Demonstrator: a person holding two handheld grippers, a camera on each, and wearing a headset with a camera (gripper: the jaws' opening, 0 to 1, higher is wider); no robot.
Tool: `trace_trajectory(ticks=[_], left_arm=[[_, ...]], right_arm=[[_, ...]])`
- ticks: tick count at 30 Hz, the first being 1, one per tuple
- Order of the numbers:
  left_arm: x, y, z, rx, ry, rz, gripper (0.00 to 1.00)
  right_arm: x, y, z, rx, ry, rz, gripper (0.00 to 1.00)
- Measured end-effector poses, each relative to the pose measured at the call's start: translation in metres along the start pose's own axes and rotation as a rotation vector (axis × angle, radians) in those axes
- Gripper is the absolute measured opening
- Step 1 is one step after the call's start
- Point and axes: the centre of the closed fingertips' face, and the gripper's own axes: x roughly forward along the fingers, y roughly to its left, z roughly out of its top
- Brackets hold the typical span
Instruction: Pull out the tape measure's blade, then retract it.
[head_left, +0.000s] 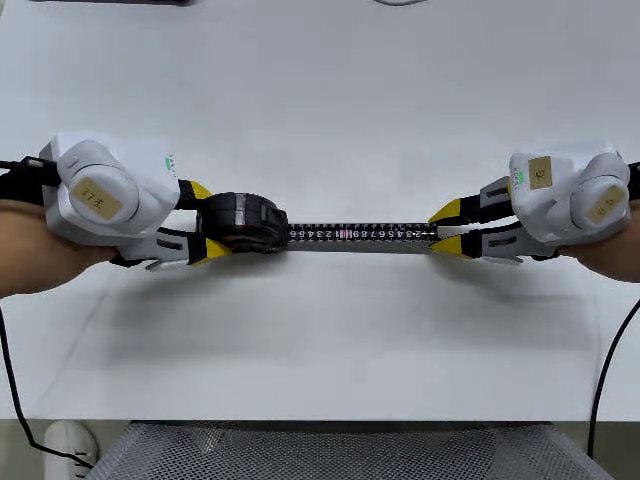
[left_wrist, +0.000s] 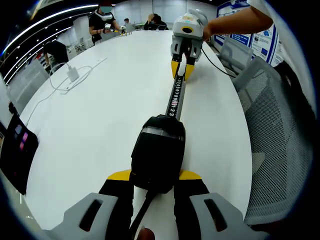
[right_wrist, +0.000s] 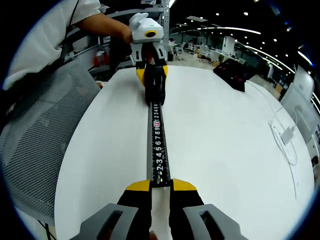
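Observation:
A black tape measure case (head_left: 243, 222) is held just above the white table (head_left: 320, 110), with my left gripper (head_left: 203, 220) shut on it from the left. In the left gripper view the case (left_wrist: 158, 152) sits between the yellow-tipped jaws. Its dark numbered blade (head_left: 360, 236) stretches rightward to my right gripper (head_left: 447, 227), which is shut on the blade's end. The right gripper view has the blade (right_wrist: 157, 145) running straight away from my right gripper (right_wrist: 160, 186) to the case (right_wrist: 154, 85). The left gripper view shows the blade (left_wrist: 175, 97) reaching the right gripper (left_wrist: 180, 69).
A grey mesh chair back (head_left: 340, 452) lies below the table's near edge. A white charger and cable (left_wrist: 73, 75) rest far across the table, and a dark bag (right_wrist: 231, 70) sits on it. People (left_wrist: 103, 17) stand at the far end.

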Motion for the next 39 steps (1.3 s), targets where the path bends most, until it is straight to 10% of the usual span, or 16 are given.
trace_trajectory(ticks=[39], left_arm=[[0.0, -0.001, 0.001, 0.005, 0.003, 0.001, 0.25]], right_arm=[[-0.018, 0.0, -0.027, 0.02, 0.043, -0.003, 0.08]])
